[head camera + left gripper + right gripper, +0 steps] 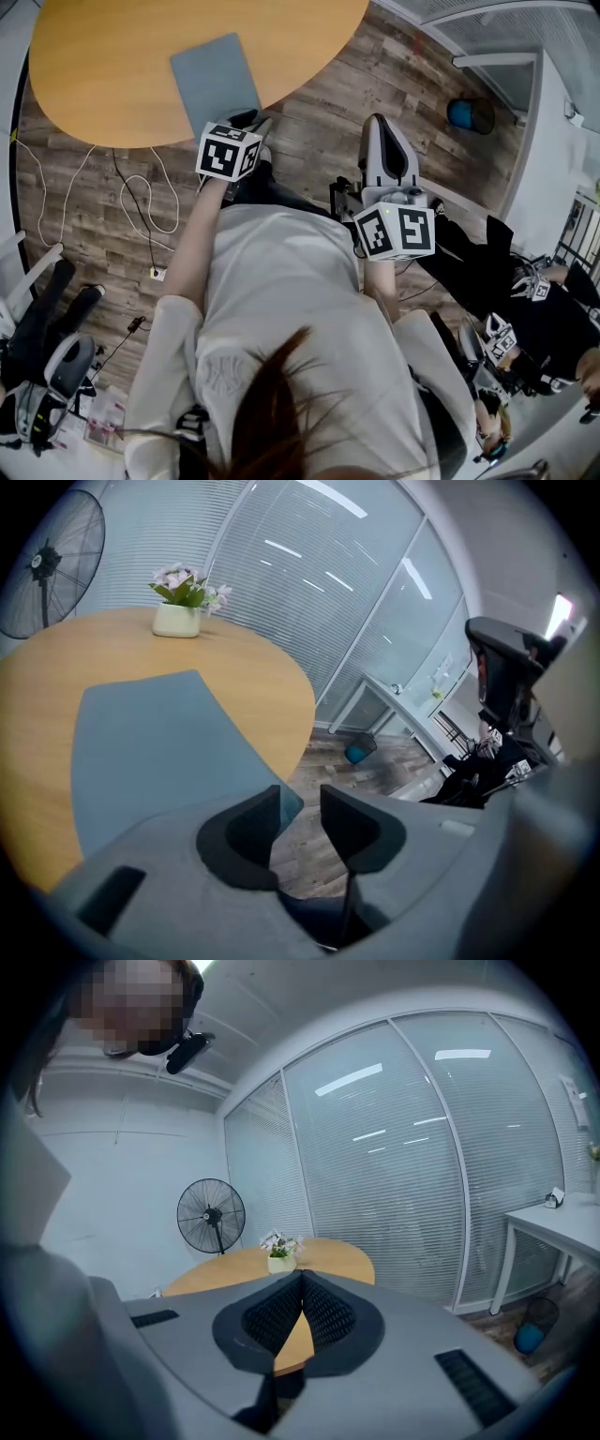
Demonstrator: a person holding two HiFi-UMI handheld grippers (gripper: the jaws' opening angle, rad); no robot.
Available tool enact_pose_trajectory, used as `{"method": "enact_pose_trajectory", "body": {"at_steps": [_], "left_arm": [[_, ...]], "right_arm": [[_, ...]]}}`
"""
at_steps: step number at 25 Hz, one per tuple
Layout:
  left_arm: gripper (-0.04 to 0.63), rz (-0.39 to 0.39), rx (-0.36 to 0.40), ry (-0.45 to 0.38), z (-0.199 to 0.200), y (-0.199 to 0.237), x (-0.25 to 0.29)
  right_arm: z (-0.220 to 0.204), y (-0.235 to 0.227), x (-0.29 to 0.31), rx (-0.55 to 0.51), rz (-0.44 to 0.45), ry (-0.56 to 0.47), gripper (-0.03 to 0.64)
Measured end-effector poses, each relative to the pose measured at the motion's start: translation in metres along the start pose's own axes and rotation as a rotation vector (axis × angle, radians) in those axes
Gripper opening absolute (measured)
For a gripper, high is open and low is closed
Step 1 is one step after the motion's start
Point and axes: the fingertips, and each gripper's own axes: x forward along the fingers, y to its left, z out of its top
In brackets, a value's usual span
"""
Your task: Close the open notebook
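A grey-blue notebook lies shut and flat on the round wooden table, near its front edge. In the left gripper view the notebook fills the left half, and its near corner reaches into the gap between the jaws. My left gripper hovers at that corner, open, and its pads do not press on the cover. My right gripper is held off the table to the right, above the floor, shut with its ribbed pads touching and nothing between them.
A white pot of flowers stands at the table's far side, with a floor fan behind it. A blue bin sits on the wood floor by the glass wall. Cables trail on the floor at left. Another person sits at right.
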Motion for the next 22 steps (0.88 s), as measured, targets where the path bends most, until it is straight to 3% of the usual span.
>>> {"method": "enact_pose_trajectory", "body": {"at_steps": [5, 22], "left_arm": [[0.184, -0.028, 0.011, -0.001, -0.0004, -0.0064, -0.0002], [0.159, -0.012, 0.018, -0.010, -0.0009, -0.0035, -0.0023]], "right_arm": [[-0.0003, 0.0014, 0.0001, -0.001, 0.002, 0.000, 0.003], [0.0006, 0.0071, 0.0020, -0.008, 0.005, -0.001, 0.003]]}}
